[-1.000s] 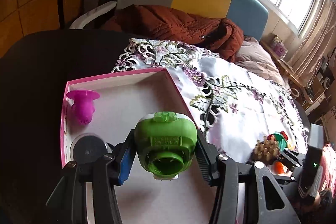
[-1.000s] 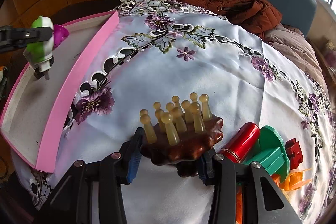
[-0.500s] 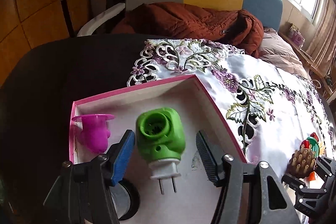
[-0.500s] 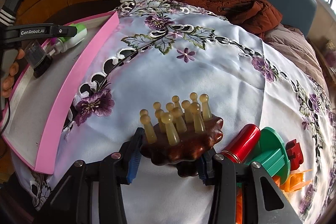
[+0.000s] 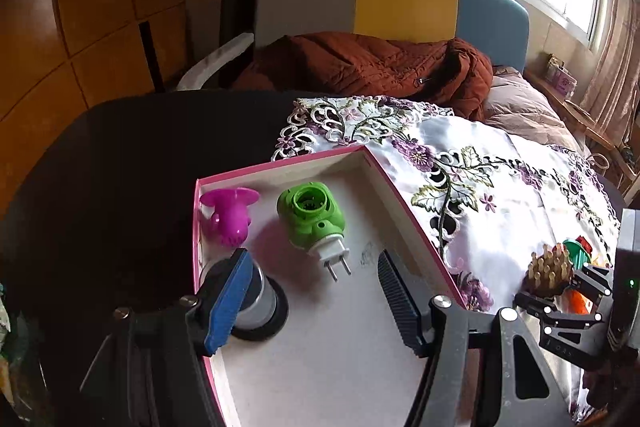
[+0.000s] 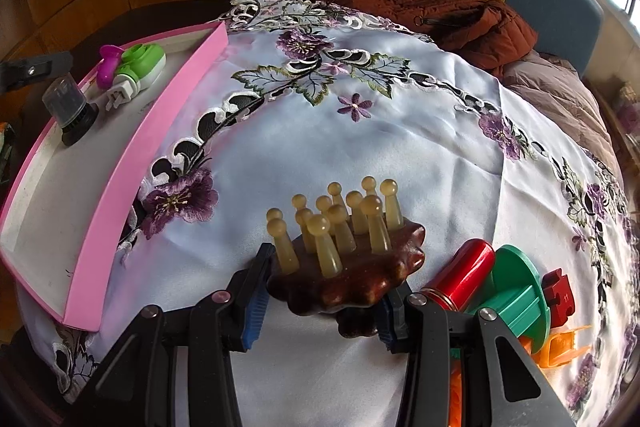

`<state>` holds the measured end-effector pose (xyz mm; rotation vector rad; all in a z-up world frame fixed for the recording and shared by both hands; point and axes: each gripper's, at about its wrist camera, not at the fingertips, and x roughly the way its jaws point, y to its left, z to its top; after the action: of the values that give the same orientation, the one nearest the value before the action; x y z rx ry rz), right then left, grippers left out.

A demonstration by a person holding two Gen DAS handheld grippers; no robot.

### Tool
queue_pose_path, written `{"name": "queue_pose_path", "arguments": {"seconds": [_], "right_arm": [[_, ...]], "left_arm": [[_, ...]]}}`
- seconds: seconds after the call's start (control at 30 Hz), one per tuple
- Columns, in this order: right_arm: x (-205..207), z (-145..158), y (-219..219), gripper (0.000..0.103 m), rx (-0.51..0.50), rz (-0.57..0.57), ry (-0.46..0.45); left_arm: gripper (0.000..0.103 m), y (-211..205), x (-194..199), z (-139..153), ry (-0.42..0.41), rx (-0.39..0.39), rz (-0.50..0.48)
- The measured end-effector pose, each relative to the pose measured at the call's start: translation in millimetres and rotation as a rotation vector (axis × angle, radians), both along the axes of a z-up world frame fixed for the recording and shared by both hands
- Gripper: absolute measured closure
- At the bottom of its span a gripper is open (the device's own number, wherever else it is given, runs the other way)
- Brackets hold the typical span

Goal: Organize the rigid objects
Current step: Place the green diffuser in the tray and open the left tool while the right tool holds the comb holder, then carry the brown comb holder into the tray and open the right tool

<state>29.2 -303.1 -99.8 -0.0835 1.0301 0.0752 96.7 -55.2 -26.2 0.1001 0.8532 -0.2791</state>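
Three items sit inside the shallow pink-rimmed white tray (image 5: 362, 163) now: a bright green plastic plug-in device with white prongs (image 5: 314, 219) lying on its back, a magenta plastic funnel-shaped piece (image 5: 230, 217) just beside it toward the tray's far corner, and a grey cylindrical cap on a black round base (image 5: 258, 301) standing upright nearer the camera. The left gripper (image 5: 310, 297) hangs over the tray floor, its jaws having just been opening, spread wide with nothing between them, the green plug lying beyond them. Over on the flower-embroidered white cloth (image 6: 400, 131) on the counter, the right gripper (image 6: 324, 301) has its jaws clenched on a dark brown wooden massager with amber knobs (image 6: 348, 267). Just beside it lie a red metal cylinder (image 6: 460, 275), a green plastic spool (image 6: 516, 297) and a red plastic block (image 6: 558, 293).
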Motion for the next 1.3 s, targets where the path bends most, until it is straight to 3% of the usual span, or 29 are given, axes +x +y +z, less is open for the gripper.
{"name": "queue_pose_path", "arguments": {"seconds": [0.3,0.6,0.87,1.07,1.3], "right_arm": [[-3,0,4,0.059,-0.032,0.007,-0.025],[-7,-2,6,0.059,-0.050,0.003,-0.056],[-6,2,12,0.059,-0.067,-0.097,-0.045],[-5,33,27,0.059,-0.008,-0.118,-0.099],[7,69,81,0.059,0.061,0.001,-0.169]], "left_arm": [[0.037,16,-45,-2,0.030,-0.027,0.034],[0.037,42,-61,-8,0.050,-0.029,0.092],[0.037,70,-66,-9,0.036,-0.039,0.150],[0.037,83,-67,-11,0.036,-0.044,0.178],[0.037,96,-67,-11,0.027,-0.058,0.218]]}}
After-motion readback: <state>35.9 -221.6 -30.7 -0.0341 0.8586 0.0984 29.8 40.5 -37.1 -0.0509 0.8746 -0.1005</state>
